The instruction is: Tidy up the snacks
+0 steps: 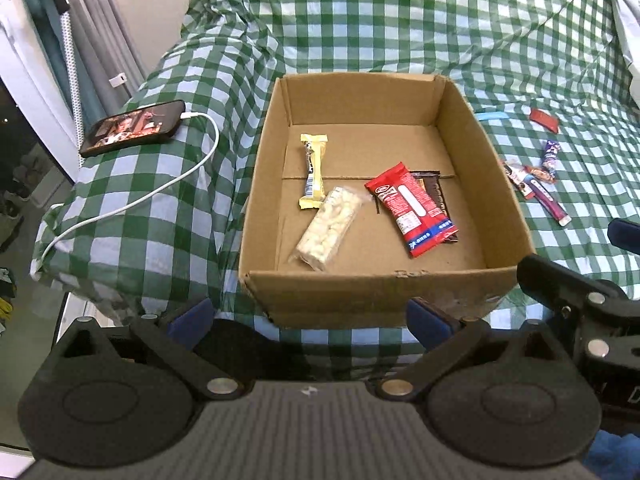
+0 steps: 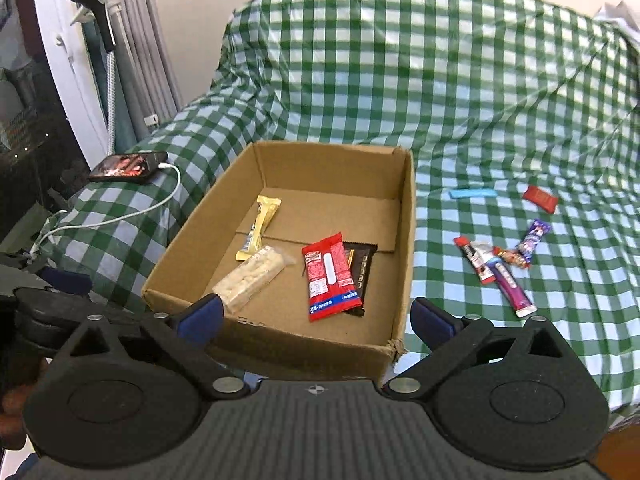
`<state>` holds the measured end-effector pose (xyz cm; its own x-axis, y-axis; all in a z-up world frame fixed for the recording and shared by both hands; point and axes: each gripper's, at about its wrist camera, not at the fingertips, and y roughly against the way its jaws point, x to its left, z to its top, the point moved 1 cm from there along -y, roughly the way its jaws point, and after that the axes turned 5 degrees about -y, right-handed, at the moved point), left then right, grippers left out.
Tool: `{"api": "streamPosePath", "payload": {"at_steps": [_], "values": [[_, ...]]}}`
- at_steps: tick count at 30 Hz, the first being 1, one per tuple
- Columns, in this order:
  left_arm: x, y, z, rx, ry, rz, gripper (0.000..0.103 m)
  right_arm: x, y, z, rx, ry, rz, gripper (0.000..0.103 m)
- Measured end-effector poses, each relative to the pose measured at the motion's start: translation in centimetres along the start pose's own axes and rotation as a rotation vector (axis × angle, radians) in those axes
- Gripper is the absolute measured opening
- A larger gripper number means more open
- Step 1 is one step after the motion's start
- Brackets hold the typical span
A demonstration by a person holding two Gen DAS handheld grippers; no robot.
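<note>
Checked green sofa cover (image 2: 480, 92) | cardboard box (image 2: 406, 240) holds four snacks | my left gripper (image 1: 310, 322) and right gripper (image 2: 316, 320) gape empty | next: loose snacks (image 2: 500, 264) right of box need fetching

A cardboard box (image 2: 404, 240) sits on the covered sofa (image 2: 480, 100), and in it four snacks lie flat: a slim bar (image 2: 260, 226) toward the back left, a puffed-rice bar (image 2: 250, 278) just in front of it, and to their right a wrapped wafer (image 2: 329, 280) overlapping a chocolate bar (image 2: 362, 276). Left of the box, on the sofa arm, rests a phone (image 2: 128, 166) with its cable (image 2: 120, 216) trailing forward. Right of the box lies a cluster of loose snacks (image 2: 504, 268), with two single packets (image 2: 540, 198) further back.
</note>
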<state>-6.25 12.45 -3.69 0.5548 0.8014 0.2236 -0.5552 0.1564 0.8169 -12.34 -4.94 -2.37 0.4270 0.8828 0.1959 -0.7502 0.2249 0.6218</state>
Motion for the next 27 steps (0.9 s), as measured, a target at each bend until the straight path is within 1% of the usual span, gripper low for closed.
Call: {"api": "streamPosePath", "payload": {"at_steps": [5,12,21,27], "values": [[-0.1,1.7,-0.7,-0.029,0.010,0.007,0.103,0.3,2.0,-0.5,-0.040,0.013,0.002,0.100],[-0.3,3.4,-1.4,-0.060,0.012,0.012,0.103,0.3,3.9,-1.1,-0.079,0.014,0.006,0.101],[-0.3,4.5,-1.8,-0.081,0.010,0.017,0.103,0.3,5.0,-1.5,-0.105,0.013,0.009,0.102],[-0.5,4.5,-1.8,-0.077,0.007,0.014,0.103,0.1,5.1,-1.6,-0.105,0.012,0.012,0.102]]}}
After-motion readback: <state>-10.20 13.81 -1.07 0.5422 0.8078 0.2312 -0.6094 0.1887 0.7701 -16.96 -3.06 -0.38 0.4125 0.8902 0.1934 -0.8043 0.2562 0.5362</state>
